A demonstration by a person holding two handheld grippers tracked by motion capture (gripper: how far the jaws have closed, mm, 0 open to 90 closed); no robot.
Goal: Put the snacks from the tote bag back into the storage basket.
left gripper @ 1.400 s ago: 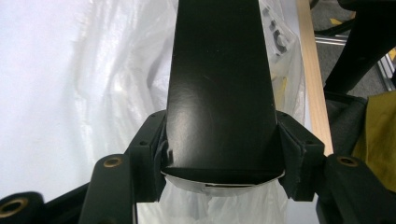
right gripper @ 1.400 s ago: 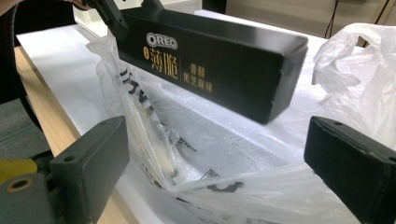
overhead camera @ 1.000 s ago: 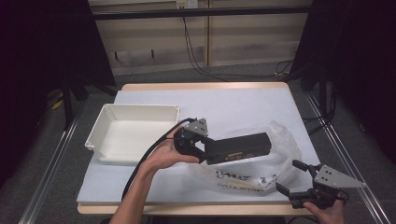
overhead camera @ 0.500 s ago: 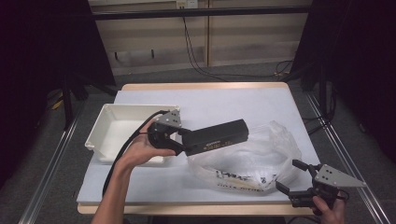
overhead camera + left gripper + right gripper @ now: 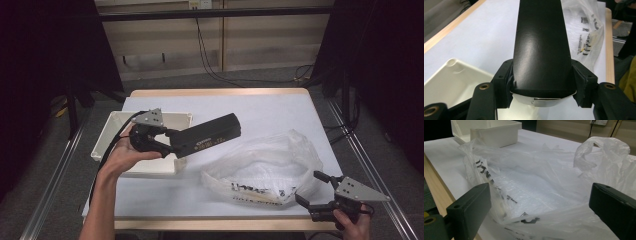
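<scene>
My left gripper is shut on one end of a long black box, held in the air over the right edge of the white tray. In the left gripper view the black box runs away between the two pads, which press its sides. A crumpled clear plastic bag with black print lies on the white table at the right. My right gripper rests open at the table's front right corner, jaws pointing at the bag's edge. In the right gripper view the bag lies just ahead of the spread jaws.
The white tray is shallow and holds nothing that I can see. A white table with a wooden edge carries everything. Metal rails run along both sides and cables hang at the back wall.
My left gripper has carried the black box up and to the left, away from the bag and over the tray's right edge. The right gripper has stayed put.
</scene>
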